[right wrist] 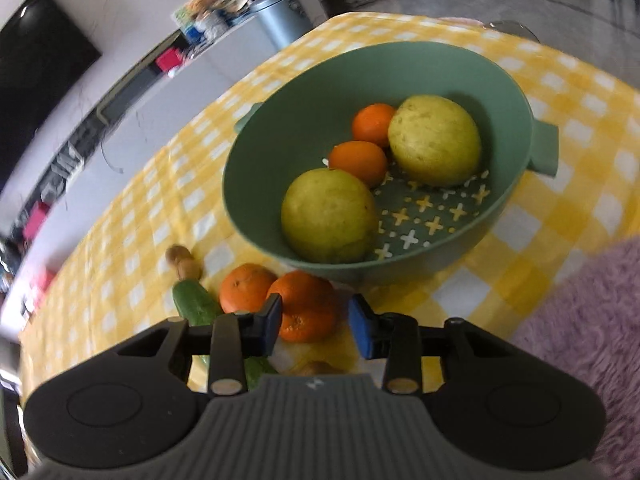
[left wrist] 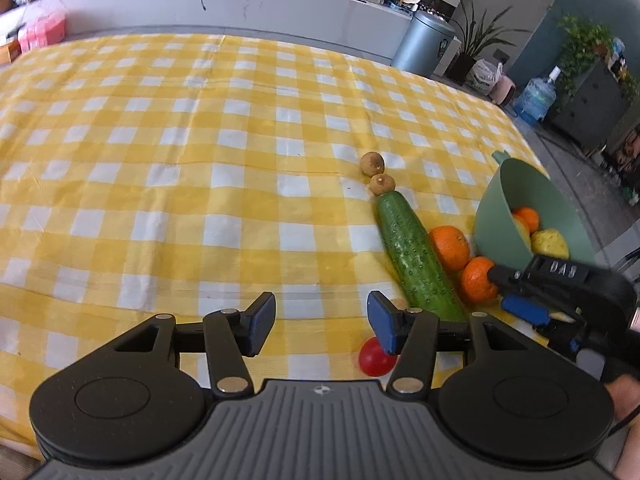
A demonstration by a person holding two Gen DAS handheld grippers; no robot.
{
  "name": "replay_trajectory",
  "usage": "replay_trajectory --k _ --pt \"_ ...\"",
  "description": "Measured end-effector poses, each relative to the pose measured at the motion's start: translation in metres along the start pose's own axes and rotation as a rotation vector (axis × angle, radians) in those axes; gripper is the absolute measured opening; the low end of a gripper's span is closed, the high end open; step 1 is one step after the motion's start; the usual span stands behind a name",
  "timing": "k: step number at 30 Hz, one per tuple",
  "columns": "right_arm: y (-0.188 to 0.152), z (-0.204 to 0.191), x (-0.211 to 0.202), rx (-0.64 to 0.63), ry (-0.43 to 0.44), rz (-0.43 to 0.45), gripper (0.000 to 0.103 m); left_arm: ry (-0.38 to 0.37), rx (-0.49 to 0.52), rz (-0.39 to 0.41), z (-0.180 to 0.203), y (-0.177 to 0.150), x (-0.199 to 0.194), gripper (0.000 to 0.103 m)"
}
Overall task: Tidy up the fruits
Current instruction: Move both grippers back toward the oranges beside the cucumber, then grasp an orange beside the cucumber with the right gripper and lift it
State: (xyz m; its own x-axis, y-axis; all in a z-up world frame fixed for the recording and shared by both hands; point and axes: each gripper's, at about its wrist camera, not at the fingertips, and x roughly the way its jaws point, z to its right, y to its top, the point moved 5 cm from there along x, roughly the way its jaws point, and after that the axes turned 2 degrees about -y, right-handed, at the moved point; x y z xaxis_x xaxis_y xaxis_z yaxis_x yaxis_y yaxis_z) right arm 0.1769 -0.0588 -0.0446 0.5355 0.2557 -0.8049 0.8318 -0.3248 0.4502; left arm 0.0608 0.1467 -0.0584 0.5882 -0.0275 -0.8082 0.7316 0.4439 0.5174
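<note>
On a desk (left wrist: 160, 140) covered with a yellow-and-white checked cloth, two hand-held grippers hover over a scatter of produce. The left hand-held gripper (left wrist: 321, 322) hangs with its blue pads apart and nothing between them, above bare cloth; a small red tomato (left wrist: 374, 357) lies just beneath its right finger. Beside it a cucumber (left wrist: 418, 256) stretches away across the cloth, with two small brown fruits (left wrist: 378, 174) lying one behind the other at its far tip, the nearer one touching it.

To the right of the cucumber sit two oranges (left wrist: 450, 246), touching each other and close against the foot of a green colander bowl (right wrist: 312, 120). The right hand-held gripper (right wrist: 315, 326) stands over the nearer orange (right wrist: 306, 306), its left pad against the fruit's side and its right pad clear of it, so the jaws are released rather than gripping; no earlier view is given to compare. The colander bowl rests near the desk's right edge and holds two large yellow-green round fruits (right wrist: 328, 214) and two smaller oranges (right wrist: 358, 162), all lying together on its perforated bottom. A shaggy pink fabric (right wrist: 580, 340) fills the lower right of the right wrist view.
</note>
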Motion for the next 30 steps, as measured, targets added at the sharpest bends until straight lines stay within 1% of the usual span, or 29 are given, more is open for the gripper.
replay_trajectory --k 2,4,7,9,14,16,19,21,24,25,28,29,30 --pt "0.001 -0.003 0.004 -0.003 0.009 0.003 0.036 0.025 0.025 0.001 0.002 -0.001 0.001 0.063" --pt "0.002 -0.007 0.007 -0.023 0.002 0.008 0.038 0.035 0.028 -0.005 0.001 -0.002 0.004 0.063" --pt "0.003 -0.007 0.012 0.009 0.018 -0.005 0.038 0.024 0.018 -0.017 -0.002 -0.003 0.008 0.063" --pt "0.003 -0.005 0.016 0.035 0.028 -0.015 0.042 0.024 0.012 -0.021 -0.004 -0.004 0.010 0.063" --pt "0.003 0.001 0.029 0.100 0.061 -0.051 0.045 0.019 0.011 -0.035 -0.004 -0.005 0.016 0.063" --pt "0.002 0.005 0.033 0.134 0.079 -0.066 0.044 0.020 0.012 -0.041 -0.003 -0.006 0.017 0.063" --pt "0.001 0.006 0.030 0.128 0.077 -0.078 0.043 0.024 0.014 -0.044 -0.002 -0.006 0.018 0.063" --pt "0.000 0.006 0.025 0.091 0.067 -0.101 0.043 0.025 0.015 -0.047 -0.002 -0.007 0.018 0.063" --pt "0.001 -0.002 0.015 -0.039 0.053 -0.135 0.043 0.026 0.019 -0.046 -0.002 -0.007 0.018 0.063" --pt "0.002 -0.005 0.011 -0.085 0.035 -0.123 0.043 0.026 0.020 -0.047 -0.001 -0.007 0.018 0.063" --pt "0.000 -0.012 0.010 -0.253 -0.077 -0.107 0.043 0.027 0.019 -0.056 -0.001 -0.007 0.019 0.063" --pt "-0.003 -0.012 0.014 -0.272 -0.096 -0.119 0.044 0.027 0.021 -0.056 -0.001 -0.007 0.019 0.063" --pt "-0.004 -0.011 0.015 -0.277 -0.092 -0.110 0.044 0.027 0.022 -0.056 -0.001 -0.008 0.019 0.063"
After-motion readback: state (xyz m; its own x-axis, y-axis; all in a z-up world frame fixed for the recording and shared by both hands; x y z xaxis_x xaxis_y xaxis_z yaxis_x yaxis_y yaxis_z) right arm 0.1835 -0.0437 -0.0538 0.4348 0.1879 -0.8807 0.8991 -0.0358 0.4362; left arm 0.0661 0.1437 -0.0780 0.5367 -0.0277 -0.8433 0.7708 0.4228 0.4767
